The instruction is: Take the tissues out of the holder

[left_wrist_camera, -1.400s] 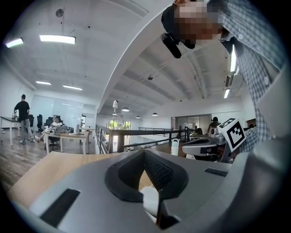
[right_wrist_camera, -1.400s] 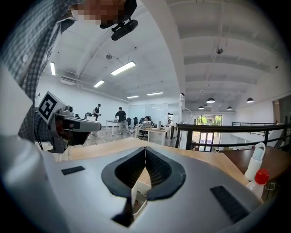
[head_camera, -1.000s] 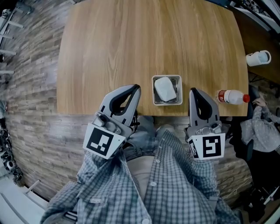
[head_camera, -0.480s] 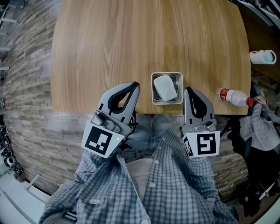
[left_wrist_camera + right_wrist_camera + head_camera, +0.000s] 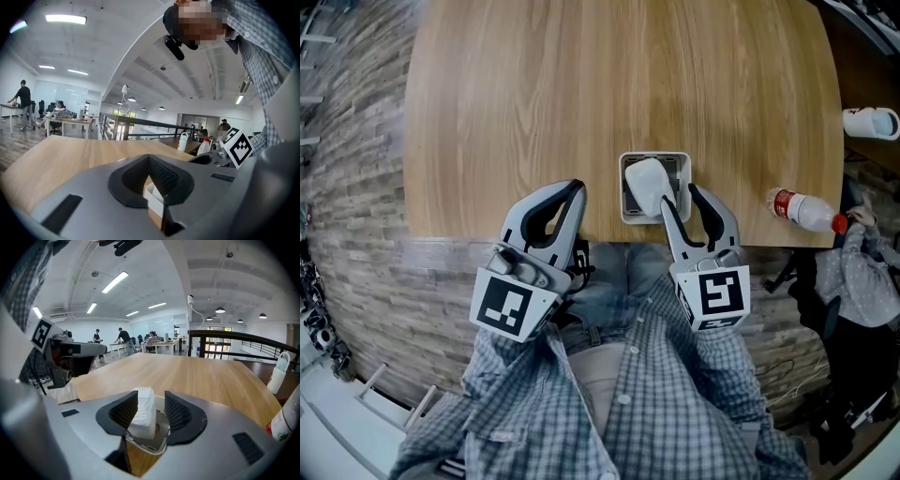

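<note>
The right gripper [image 5: 677,194] jaws, just opening, stand apart around the tissues [image 5: 143,411], seemingly brushing one side, over the holder [image 5: 146,446].

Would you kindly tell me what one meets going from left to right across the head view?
left gripper → tissues → right gripper → red-capped bottle → white flask

No legible text, no labels, no numbers
</note>
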`<state>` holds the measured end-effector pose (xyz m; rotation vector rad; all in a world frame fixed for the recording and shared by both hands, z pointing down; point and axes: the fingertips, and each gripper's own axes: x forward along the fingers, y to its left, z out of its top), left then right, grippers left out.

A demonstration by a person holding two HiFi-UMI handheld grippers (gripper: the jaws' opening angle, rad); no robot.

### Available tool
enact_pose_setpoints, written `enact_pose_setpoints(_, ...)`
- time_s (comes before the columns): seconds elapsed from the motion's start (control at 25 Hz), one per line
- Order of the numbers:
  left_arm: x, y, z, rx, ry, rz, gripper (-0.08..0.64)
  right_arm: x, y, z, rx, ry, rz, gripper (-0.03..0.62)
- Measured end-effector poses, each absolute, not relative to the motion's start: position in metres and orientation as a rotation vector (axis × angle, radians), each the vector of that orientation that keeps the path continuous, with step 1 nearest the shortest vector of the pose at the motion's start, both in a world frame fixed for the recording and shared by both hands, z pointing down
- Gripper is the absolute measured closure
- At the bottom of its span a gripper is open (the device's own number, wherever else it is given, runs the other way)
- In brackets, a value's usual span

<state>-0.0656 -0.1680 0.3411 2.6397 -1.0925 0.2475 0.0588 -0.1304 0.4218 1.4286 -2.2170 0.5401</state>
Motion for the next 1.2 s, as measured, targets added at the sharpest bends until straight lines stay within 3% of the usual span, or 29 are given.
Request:
enact_pose_setpoints(0.2,-0.068,-0.169,0.344,2.618,-1.120,0.260,0.554,0.046,-0.124,0.435,1.353,-2.218,0.582,0.342)
enact_pose_setpoints(0.36,-0.071,-0.170,0.346,2.612,-1.129,0.267,0.554,0.036,-0.121,0.446,1.297,-2.193,0.633,0.307)
enact_pose_setpoints(1.2,-0.090,-0.175,0.356,2.555,-1.147,0.238,0.554,0.033,-0.128,0.488,1.304,-2.022,0.696,0.308)
